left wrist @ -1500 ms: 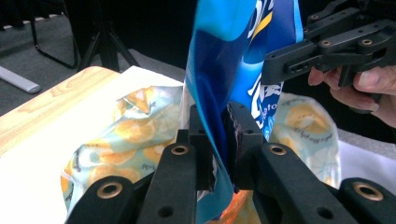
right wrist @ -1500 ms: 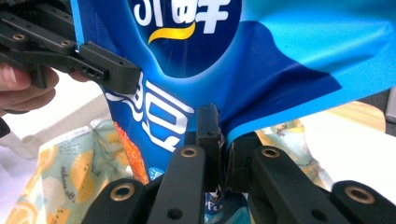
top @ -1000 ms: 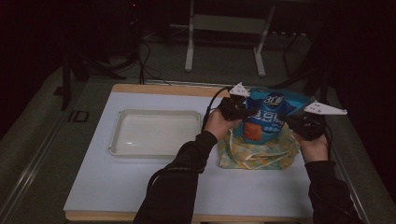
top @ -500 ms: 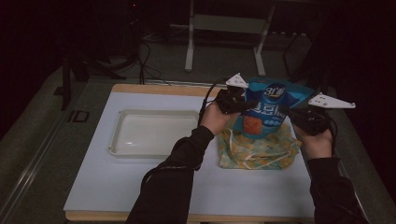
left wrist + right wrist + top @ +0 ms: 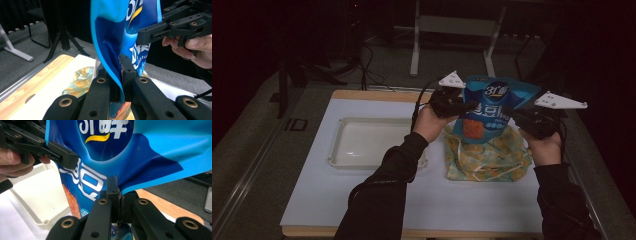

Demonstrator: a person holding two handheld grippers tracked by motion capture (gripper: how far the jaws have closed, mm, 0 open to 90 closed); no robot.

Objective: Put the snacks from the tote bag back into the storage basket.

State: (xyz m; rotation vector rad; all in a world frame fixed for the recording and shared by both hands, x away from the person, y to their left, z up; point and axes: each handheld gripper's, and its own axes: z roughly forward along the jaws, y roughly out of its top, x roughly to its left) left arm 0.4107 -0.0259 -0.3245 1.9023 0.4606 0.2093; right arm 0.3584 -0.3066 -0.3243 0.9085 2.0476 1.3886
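A blue snack bag (image 5: 492,107) with white lettering hangs upright above a yellow patterned cloth bag (image 5: 489,157) on the white table. My left gripper (image 5: 464,106) is shut on the snack bag's left edge. The right gripper (image 5: 512,112) is shut on its right edge. In the left gripper view the blue film (image 5: 112,50) is pinched between the jaws of the left gripper (image 5: 119,72), with the other gripper beyond it. In the right gripper view the snack bag (image 5: 112,152) is clamped by the right gripper (image 5: 117,195). The bag's lower end hangs just over the cloth bag.
A shallow white tray (image 5: 372,142) lies on the table left of the cloth bag. The table has a wooden rim (image 5: 377,95) at the back. Metal stand legs (image 5: 414,50) are on the dark floor behind.
Both grippers have lifted the blue snack bag higher, up out of the yellow cloth bag, so more of its front shows.
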